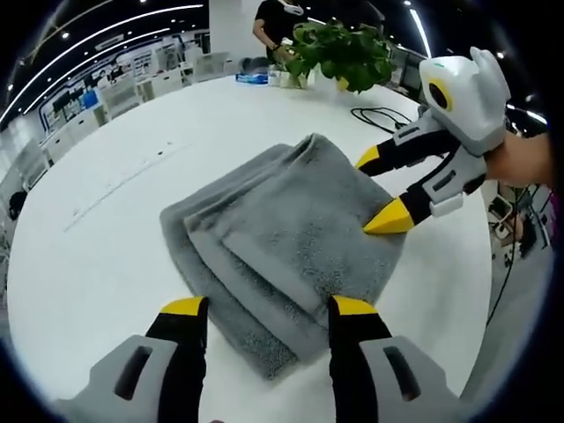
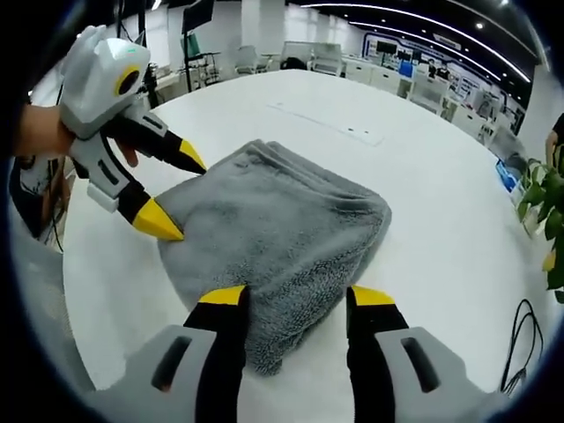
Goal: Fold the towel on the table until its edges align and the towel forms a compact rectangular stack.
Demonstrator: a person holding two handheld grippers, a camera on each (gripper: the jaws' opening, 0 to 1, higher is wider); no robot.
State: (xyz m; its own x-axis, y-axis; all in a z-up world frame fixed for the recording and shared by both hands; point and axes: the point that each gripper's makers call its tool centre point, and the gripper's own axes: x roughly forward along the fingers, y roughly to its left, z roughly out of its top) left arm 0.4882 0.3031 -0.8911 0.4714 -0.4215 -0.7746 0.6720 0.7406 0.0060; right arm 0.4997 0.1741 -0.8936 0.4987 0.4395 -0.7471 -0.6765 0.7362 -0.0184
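Late in the fold, by the look of it: towel [image 1: 282,242] already doubled into layers, lying grey and thick on the white table [image 1: 115,220], edges stepped rather than flush along one side. Judged unfinished — layered borders offset, one corner rounded and puffy.

Left gripper [image 1: 269,308] spread wide, empty, jaws planted either side of the towel's near edge, tips at or just over the cloth. Same tool seen from across in the right gripper view [image 2: 176,194], parted, yellow tips touching the towel's side edge.

Right gripper [image 2: 295,300] likewise wide and holding nothing, straddling the towel's near corner; in the left gripper view [image 1: 383,189], open at the towel's far-right edge, lower tip resting against the pile.

Next move, probably: close on one free edge and draw it across toward the opposite border, or nudge the stepped layers flush. Calls for a low, level approach so that all layers get pinched together, not just the top one. Potted plant [image 1: 344,53] and cable [image 1: 379,115] well beyond the towel.
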